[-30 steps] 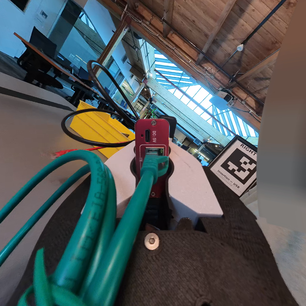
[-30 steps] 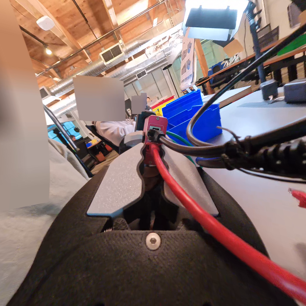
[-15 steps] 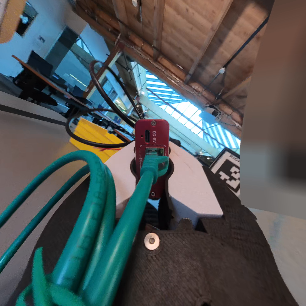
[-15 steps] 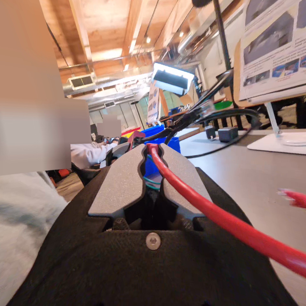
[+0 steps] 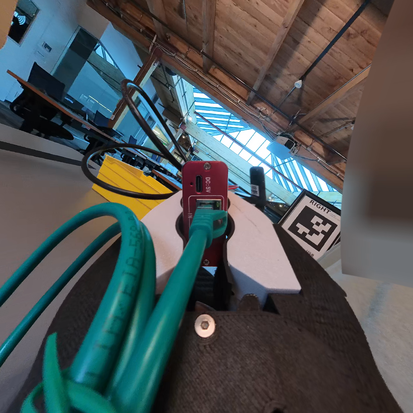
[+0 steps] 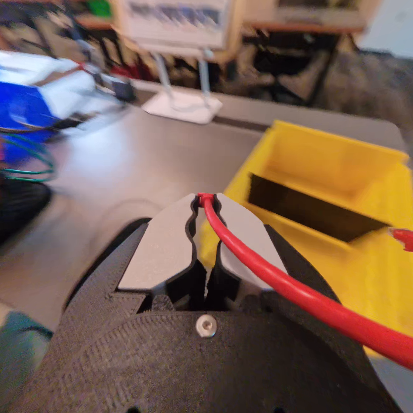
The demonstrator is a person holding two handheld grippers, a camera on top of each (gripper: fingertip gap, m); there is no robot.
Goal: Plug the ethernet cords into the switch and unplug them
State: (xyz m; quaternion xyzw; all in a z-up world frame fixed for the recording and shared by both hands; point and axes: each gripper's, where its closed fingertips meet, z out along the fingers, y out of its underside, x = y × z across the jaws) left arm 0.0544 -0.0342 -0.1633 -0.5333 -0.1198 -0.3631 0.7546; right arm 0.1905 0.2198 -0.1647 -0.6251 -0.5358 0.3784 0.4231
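Table: smooth grey table [image 6: 138, 156] carrying a yellow plastic bin [image 6: 335, 169] at right and a blurred blue bin [image 6: 20, 111] far left.
Room: wooden beam ceiling [image 5: 257, 44] with a skylight.
Left gripper [image 5: 204, 223]: tilted upward, its grey fingers clamped on the upright red metal switch [image 5: 204, 185].
Right gripper [image 6: 206, 197]: angled down over the table, pinching the red ethernet cord [image 6: 268, 270] by its plug at the tips.
Green ethernet cord [image 5: 169, 301]: plugged into the switch's near port, looping left.
Thin black cable [image 5: 134, 125]: loops behind the switch.

Bright skylight; motion-blurred right view.
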